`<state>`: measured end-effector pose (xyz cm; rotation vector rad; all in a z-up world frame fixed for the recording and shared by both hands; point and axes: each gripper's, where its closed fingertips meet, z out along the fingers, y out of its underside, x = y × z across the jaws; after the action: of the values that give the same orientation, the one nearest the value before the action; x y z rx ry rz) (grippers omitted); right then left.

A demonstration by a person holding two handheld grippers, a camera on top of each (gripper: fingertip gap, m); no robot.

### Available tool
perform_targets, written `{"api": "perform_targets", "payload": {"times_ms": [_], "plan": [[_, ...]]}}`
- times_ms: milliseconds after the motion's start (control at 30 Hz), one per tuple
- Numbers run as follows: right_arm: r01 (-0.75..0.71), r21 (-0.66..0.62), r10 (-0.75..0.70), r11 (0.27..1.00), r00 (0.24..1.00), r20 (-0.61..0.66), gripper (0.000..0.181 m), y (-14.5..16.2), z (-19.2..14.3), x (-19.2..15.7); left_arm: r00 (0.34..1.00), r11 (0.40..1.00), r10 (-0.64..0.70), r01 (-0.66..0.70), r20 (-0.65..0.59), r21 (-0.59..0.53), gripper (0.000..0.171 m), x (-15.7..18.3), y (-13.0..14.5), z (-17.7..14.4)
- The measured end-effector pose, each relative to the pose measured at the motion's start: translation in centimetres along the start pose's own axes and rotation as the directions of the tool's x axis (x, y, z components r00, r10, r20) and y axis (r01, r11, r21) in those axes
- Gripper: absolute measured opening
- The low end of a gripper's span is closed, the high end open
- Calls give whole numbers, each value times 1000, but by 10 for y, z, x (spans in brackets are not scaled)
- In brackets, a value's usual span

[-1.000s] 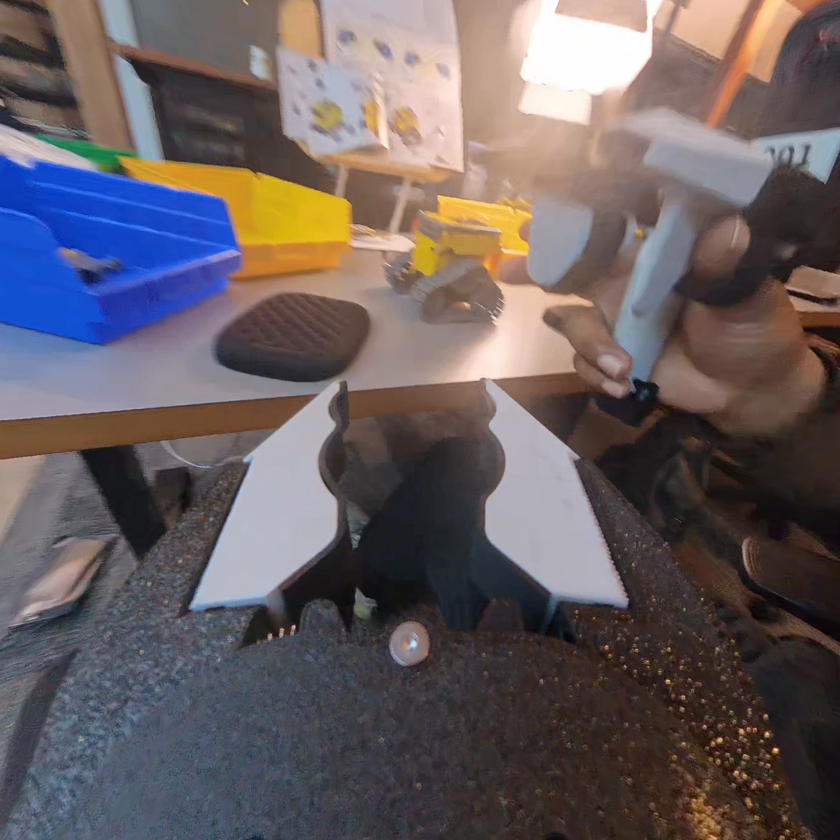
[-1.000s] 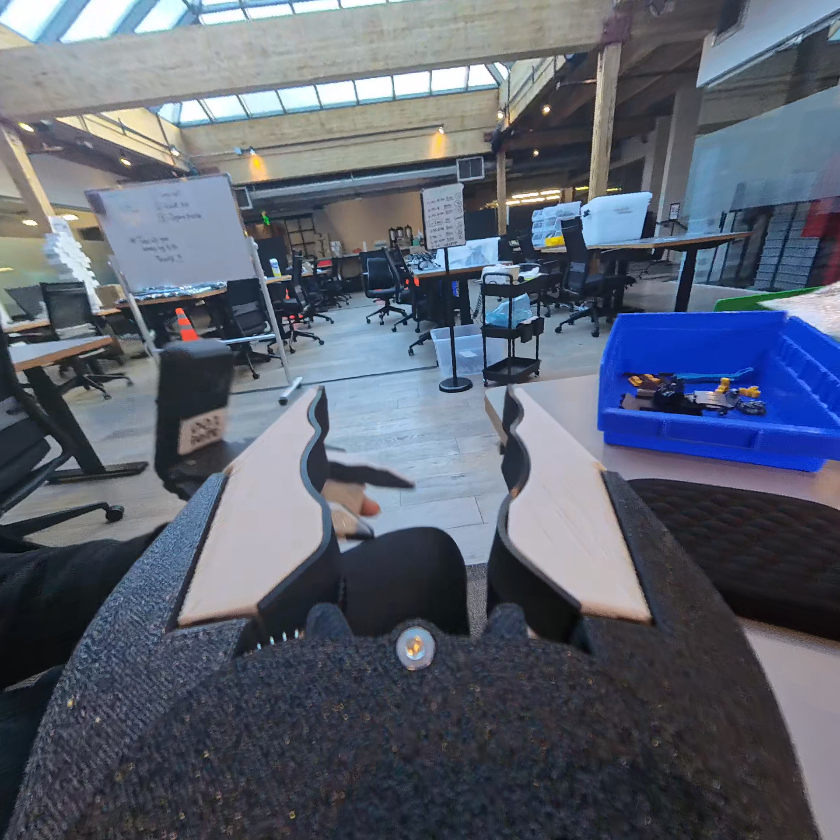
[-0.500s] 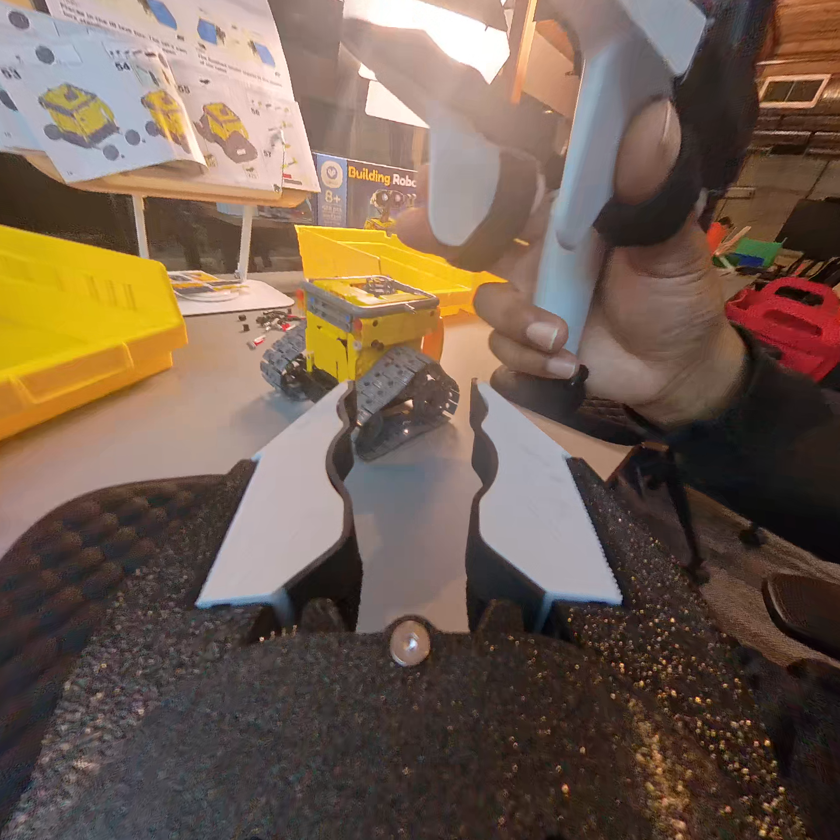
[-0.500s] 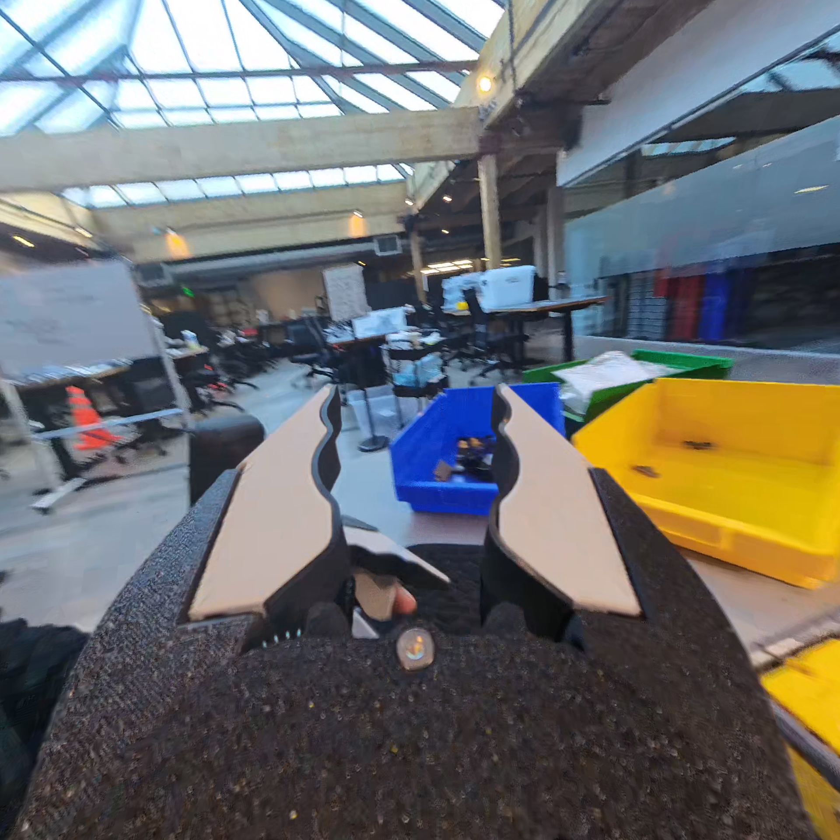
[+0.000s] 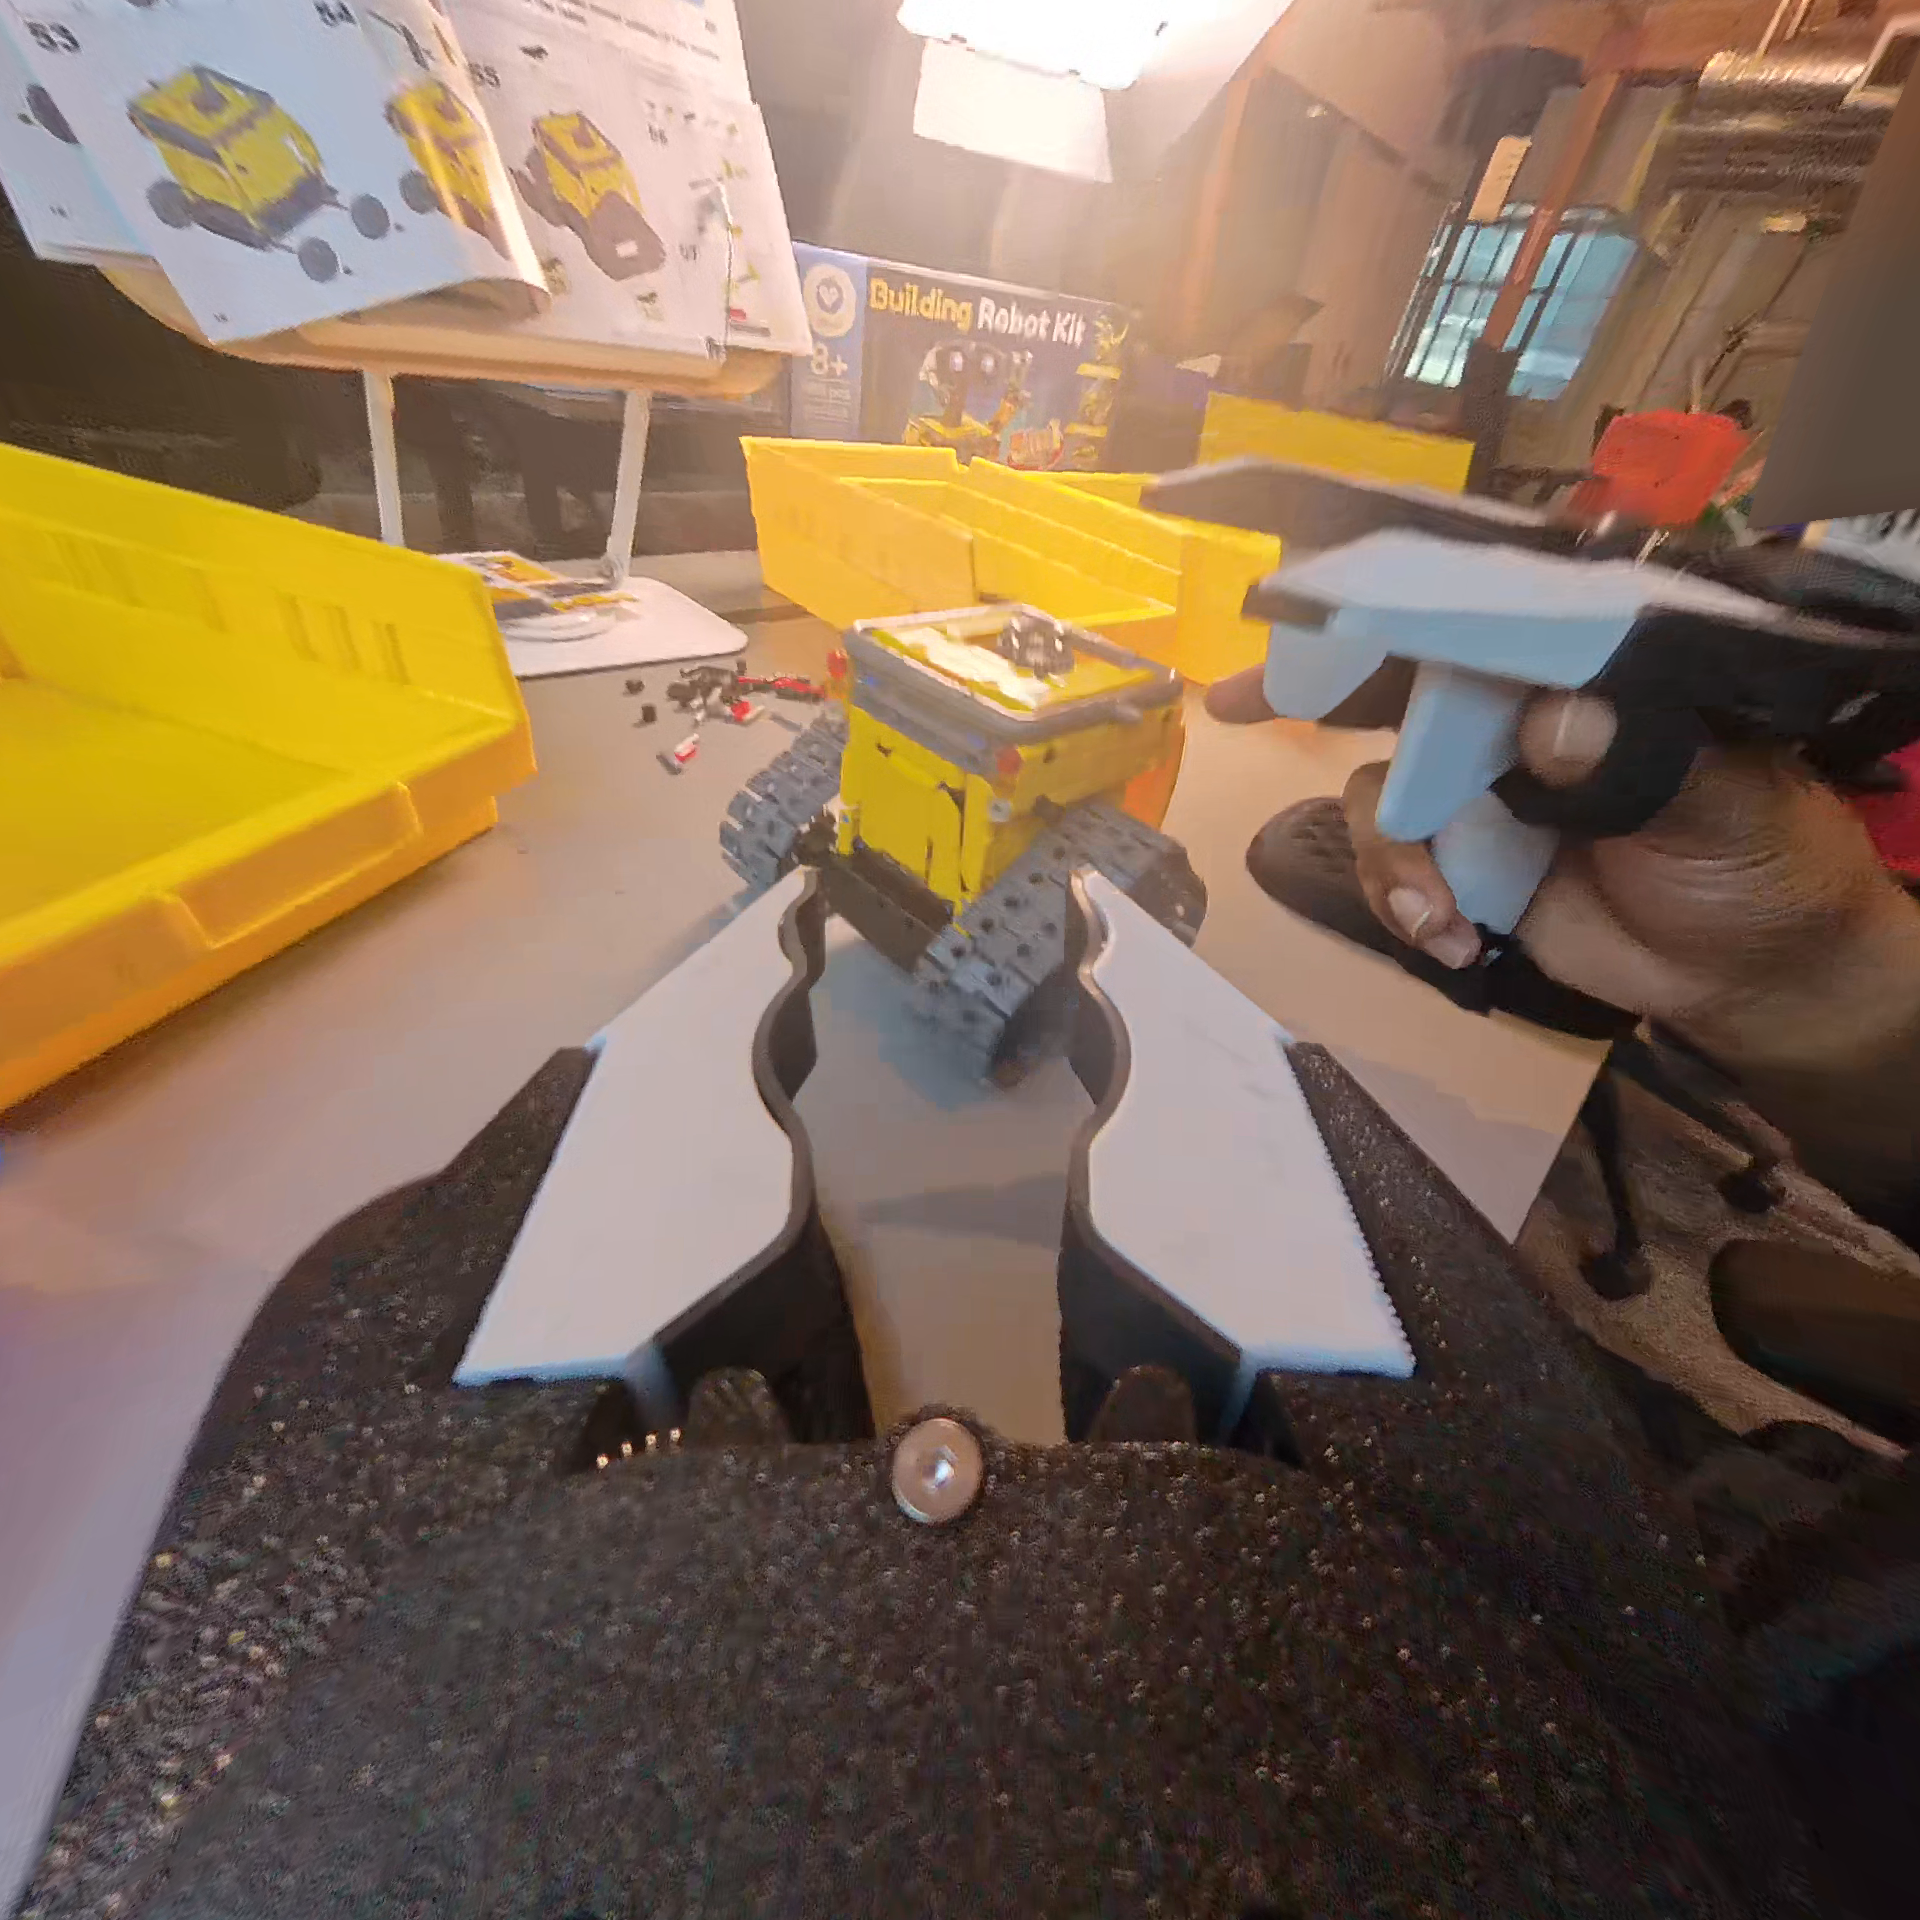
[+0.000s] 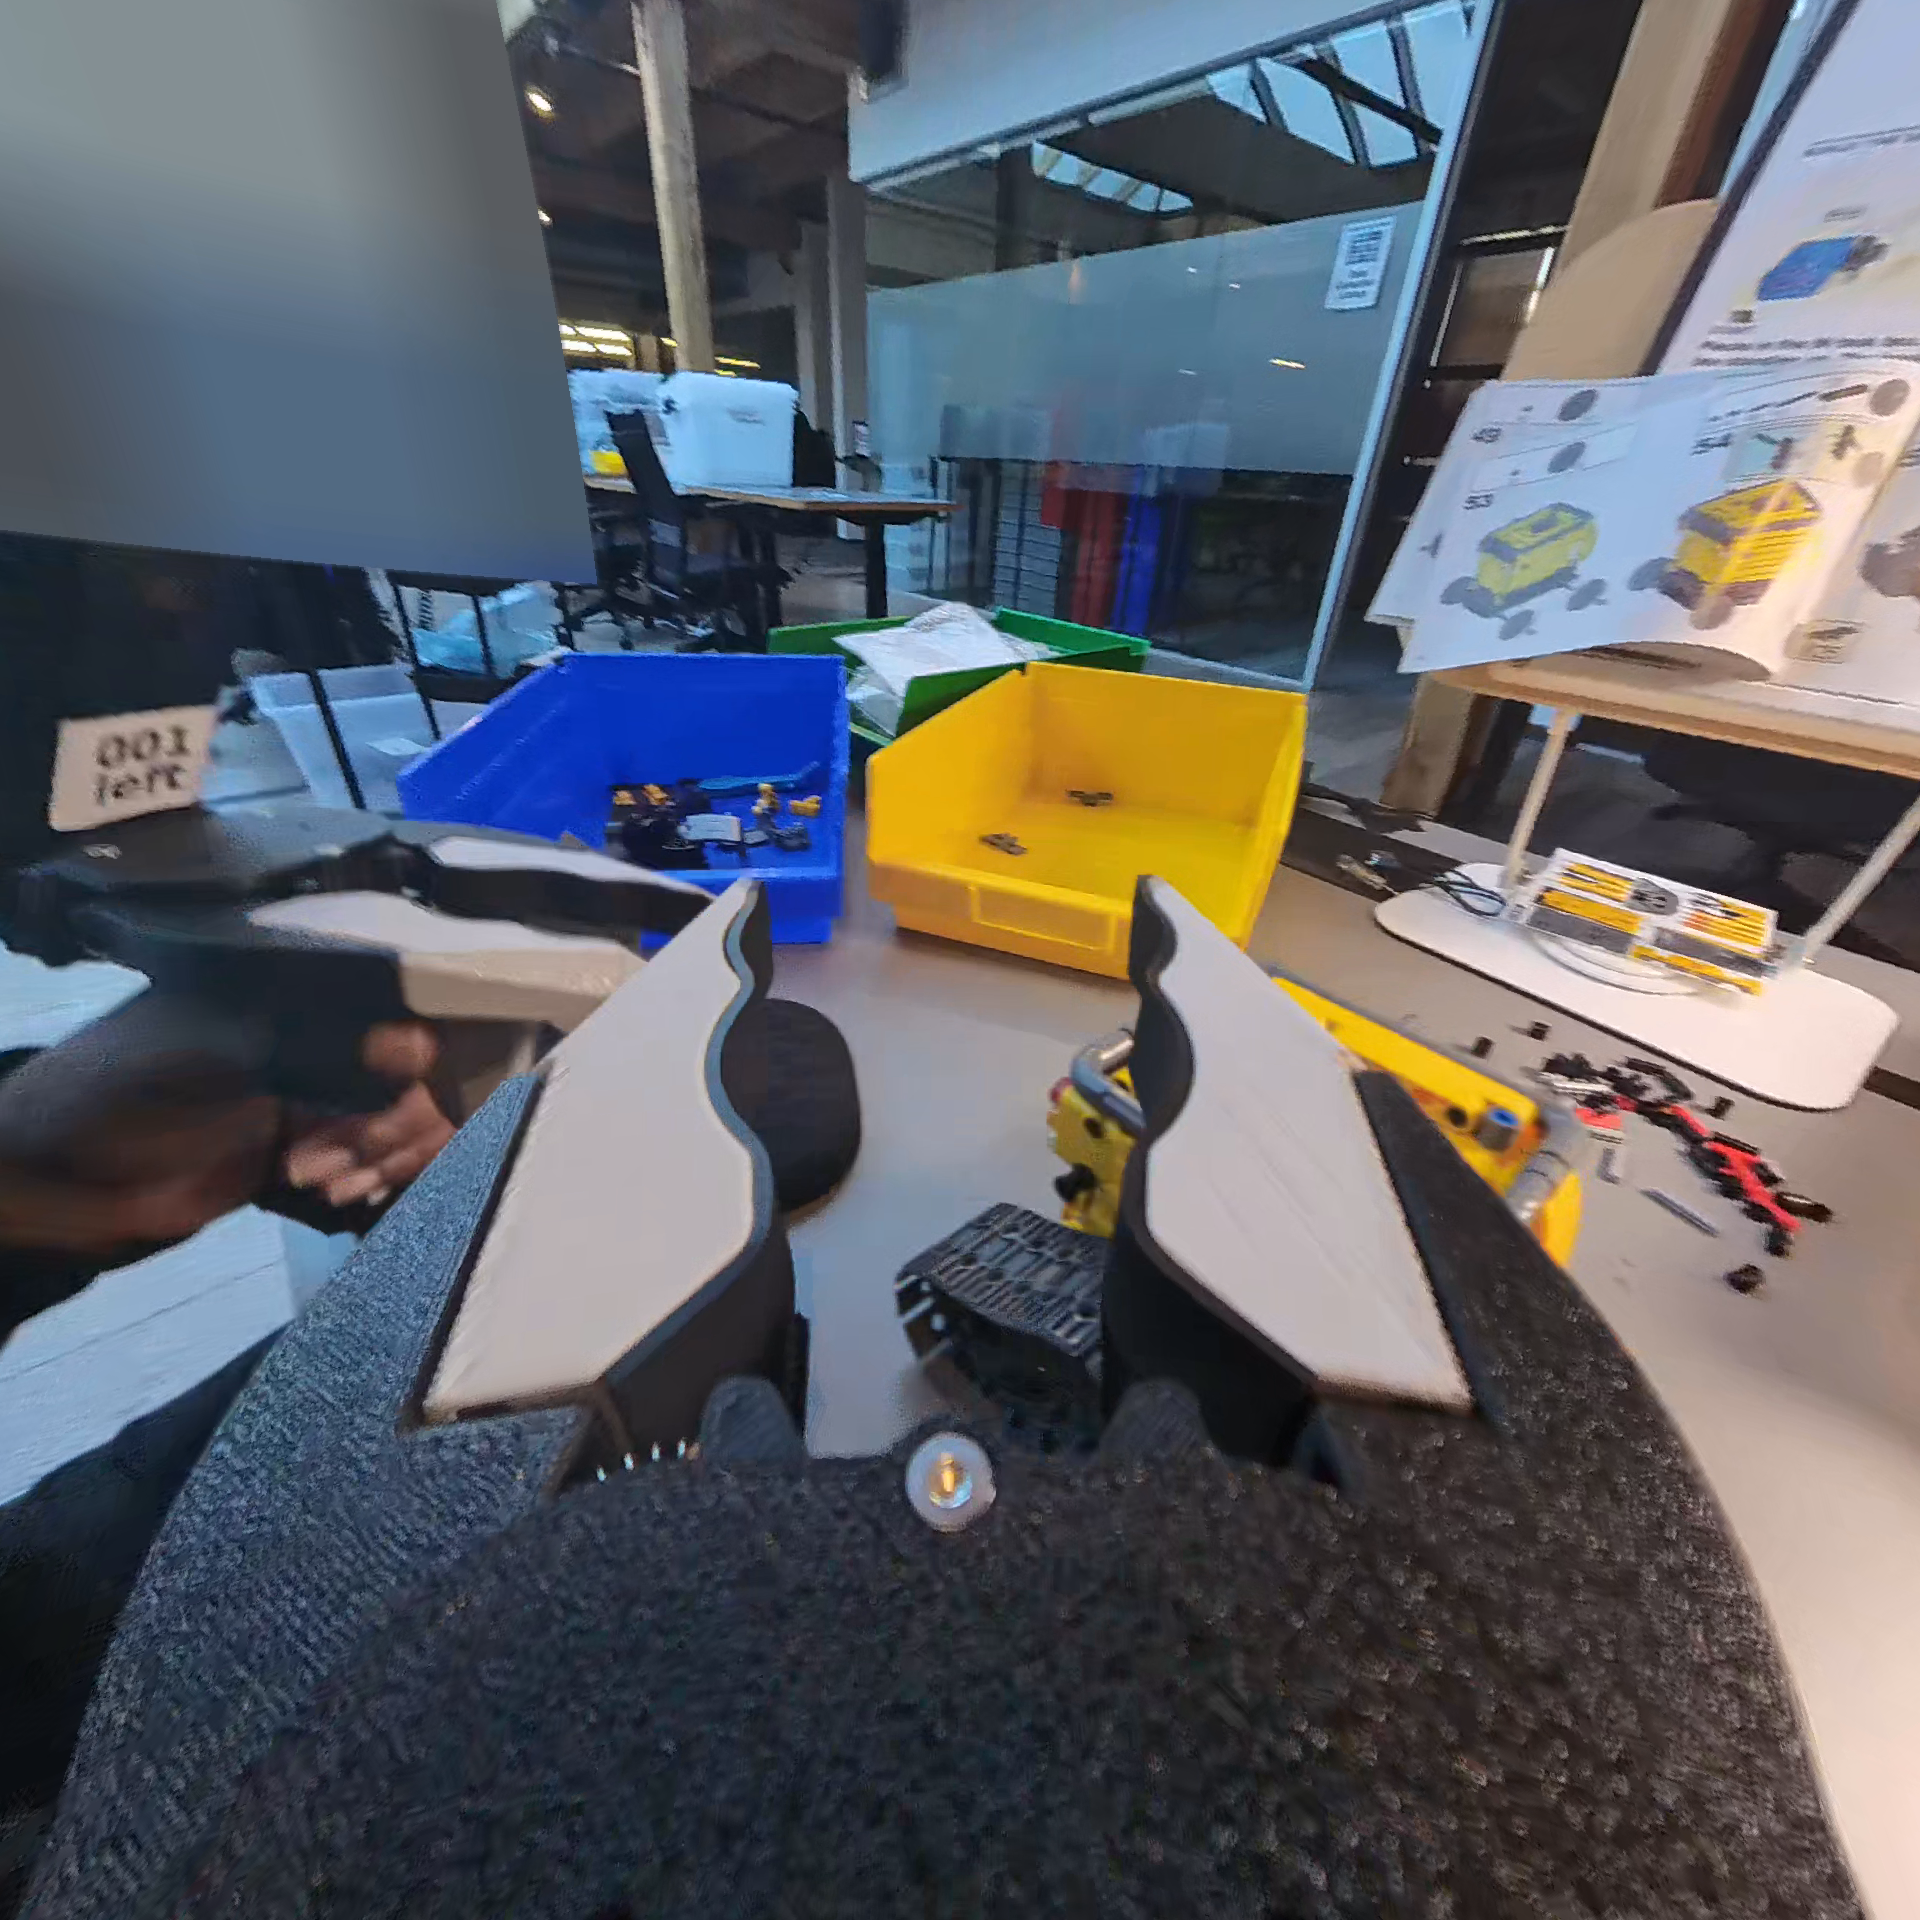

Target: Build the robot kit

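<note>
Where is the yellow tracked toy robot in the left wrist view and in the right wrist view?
Left wrist view: yellow toy robot at centre, just beyond the open fingertips.
Right wrist view: yellow toy robot right of centre, partly behind the right finger.
Shared landmark: instruction booklet on its stand.

Grey table (image 6: 966,1029) carries yellow tracked brick robot (image 5: 966,810) as landmark. Left of it: yellow bin (image 5: 208,790). Behind: loose small parts (image 5: 717,691), white stand base (image 5: 613,623), second yellow bin (image 5: 977,551). Right: black pad (image 5: 1309,862).
</note>
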<state>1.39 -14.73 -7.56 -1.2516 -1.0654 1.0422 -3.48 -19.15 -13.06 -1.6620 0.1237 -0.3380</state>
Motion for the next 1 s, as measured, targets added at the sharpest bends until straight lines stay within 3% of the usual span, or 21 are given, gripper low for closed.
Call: {"api": "perform_targets", "payload": {"times_ms": [100,233,433,667,833,900,1000], "plan": [[28,-38,-31,999,997,-71,69,3,3,22,1000,1000,-7,6,13,22,45,-29,-21,-5],[23,-70,-31,997,993,-112,70,8,0,33,993,999,27,-29,114,20,48,-72,-29,-18],[160,-123,-184,979,959,-217,69,-1,-18,67,953,997,61,-70,297,20,48,-118,-31,-48],[190,-184,-226,964,954,-200,70,18,-41,119,909,988,77,-15,409,-153,51,-153,-6,-51],[141,-236,-181,961,971,-159,69,35,-57,165,853,990,66,11,518,-143,54,-163,-7,-46],[87,-253,-133,964,977,-170,69,39,-61,176,823,985,115,-21,556,-173,54,-164,-7,-43],[45,-263,-107,964,968,-227,70,40,-74,182,743,944,273,-85,611,-319,54,-177,3,-50]]}}
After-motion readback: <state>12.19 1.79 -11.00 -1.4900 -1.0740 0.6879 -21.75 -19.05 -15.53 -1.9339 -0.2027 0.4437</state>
